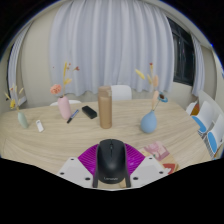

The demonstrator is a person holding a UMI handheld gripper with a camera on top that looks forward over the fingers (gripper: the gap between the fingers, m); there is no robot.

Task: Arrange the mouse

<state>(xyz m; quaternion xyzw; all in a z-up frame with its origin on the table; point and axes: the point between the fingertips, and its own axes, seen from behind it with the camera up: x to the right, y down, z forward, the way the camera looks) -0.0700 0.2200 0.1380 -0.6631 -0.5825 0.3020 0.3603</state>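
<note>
A black computer mouse sits between my gripper's two fingers, its front pointing away over the table. The magenta pads press against both its sides. My gripper is shut on the mouse and holds it above the near part of the light wooden table.
On the table stand a tall tan box, a blue vase with flowers, a pink vase, a black phone and small bottles at the left. White and blue chairs stand at the right. Grey curtains hang behind.
</note>
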